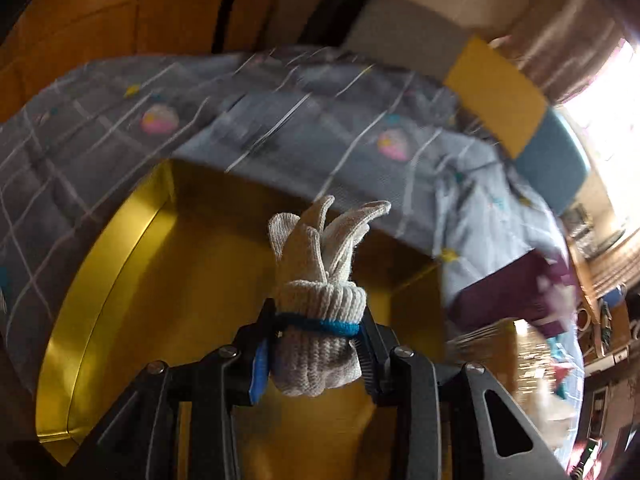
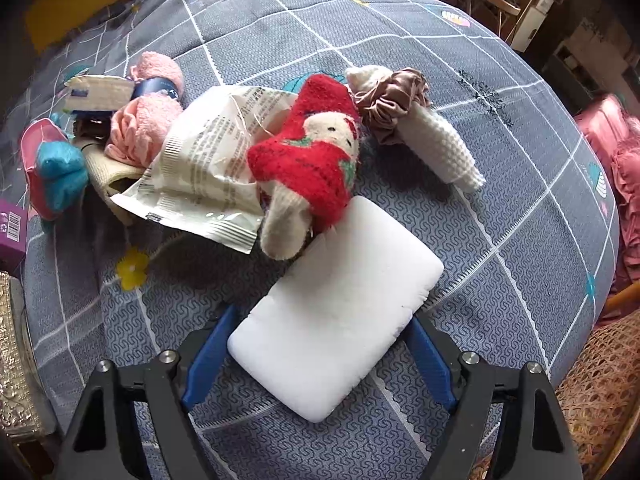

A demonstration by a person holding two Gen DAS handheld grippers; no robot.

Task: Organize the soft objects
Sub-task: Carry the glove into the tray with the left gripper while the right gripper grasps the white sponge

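Above the yellow box (image 1: pixel 132 280), left claw (image 1: pixel 318 334) clamped tight on a rolled knit glove (image 1: pixel 320 308), glove fingers sticking out past the tips, box open beneath. Right claw (image 2: pixel 320 344) on the bed (image 2: pixel 520 200), jaws wide, straddling the white sponge block (image 2: pixel 340 320); contact with its pads unclear. Beyond the sponge: red plush sock (image 2: pixel 316 160) touching its far edge, crinkled packet (image 2: pixel 208 168), pink towel (image 2: pixel 144 124), brown scrunchie (image 2: pixel 390 106).
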